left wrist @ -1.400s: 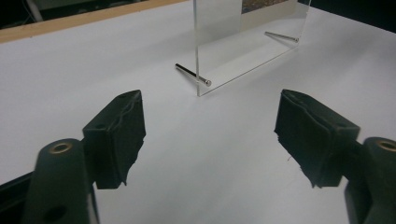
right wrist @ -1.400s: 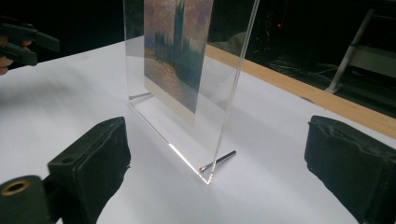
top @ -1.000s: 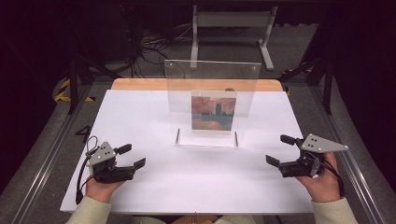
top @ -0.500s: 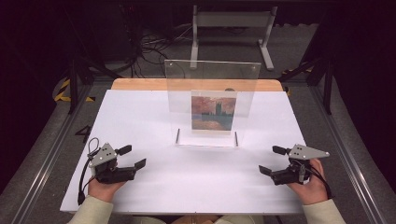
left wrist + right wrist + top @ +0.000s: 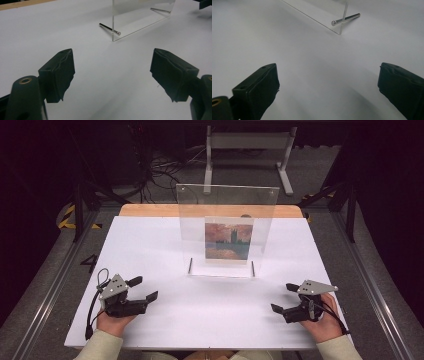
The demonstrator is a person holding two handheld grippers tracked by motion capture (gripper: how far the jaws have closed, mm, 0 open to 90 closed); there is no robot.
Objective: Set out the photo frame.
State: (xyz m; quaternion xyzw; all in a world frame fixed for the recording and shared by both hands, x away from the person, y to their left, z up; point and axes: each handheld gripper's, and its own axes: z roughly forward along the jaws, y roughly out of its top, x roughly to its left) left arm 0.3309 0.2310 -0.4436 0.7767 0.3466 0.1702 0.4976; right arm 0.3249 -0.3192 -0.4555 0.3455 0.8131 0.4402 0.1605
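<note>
A clear acrylic frame [image 5: 225, 227] stands upright at the middle of the white table [image 5: 150, 245], resting on two metal pins [image 5: 190, 265]. A small painting of a dark tower under a reddish sky [image 5: 229, 240] sits inside it. My left gripper [image 5: 143, 288] lies low at the front left, open, nothing between its jaws; ahead of it I see the frame's lower corner [image 5: 117, 32] and a pin [image 5: 109, 28]. My right gripper [image 5: 285, 298] rests at the front right, open and empty, with the frame's other corner [image 5: 340, 30] and pin [image 5: 345, 19] ahead.
A wooden strip [image 5: 150, 210] runs along the table's far edge. Behind it stand a grey metal stand [image 5: 247, 142] and cables on the floor [image 5: 160, 170]. Metal rails [image 5: 370, 285] flank both sides of the table.
My right gripper has come down and toward the table's front edge, settling low near the surface. The left gripper has barely moved.
</note>
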